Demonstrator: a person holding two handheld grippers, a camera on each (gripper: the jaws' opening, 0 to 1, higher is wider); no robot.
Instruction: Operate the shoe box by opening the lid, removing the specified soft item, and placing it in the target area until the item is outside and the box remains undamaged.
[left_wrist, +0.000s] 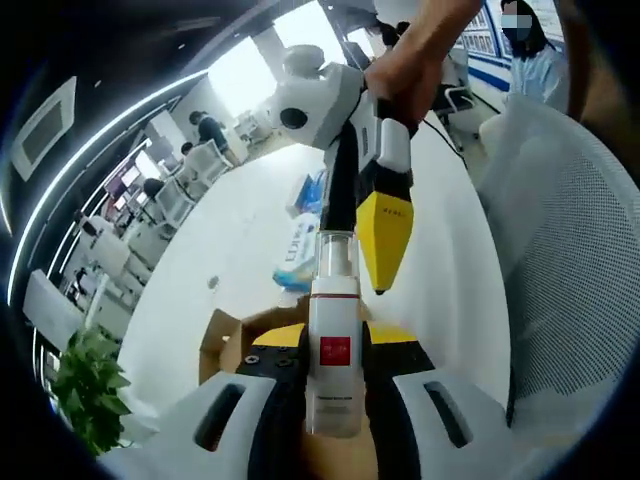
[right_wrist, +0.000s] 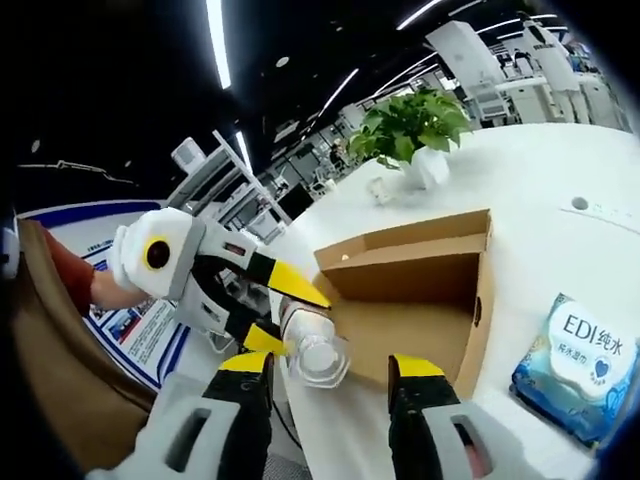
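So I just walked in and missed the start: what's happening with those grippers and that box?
A person is working with a handheld gripper in each hand. The left gripper is shut on a white pump bottle with a clear cap, held up beside the open cardboard shoe box on the white table. The right gripper is open, close to the bottle's cap. A blue pack of wet wipes lies on the table beside the box.

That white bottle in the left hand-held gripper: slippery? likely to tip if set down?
Probably slippery: the bottle looks smooth and glossy, and the left hand-held gripper pinches only its lower body. Likely tippy if stood up, being tall and narrow with a clear cap. On its side it may roll on the white table, since it looks round.
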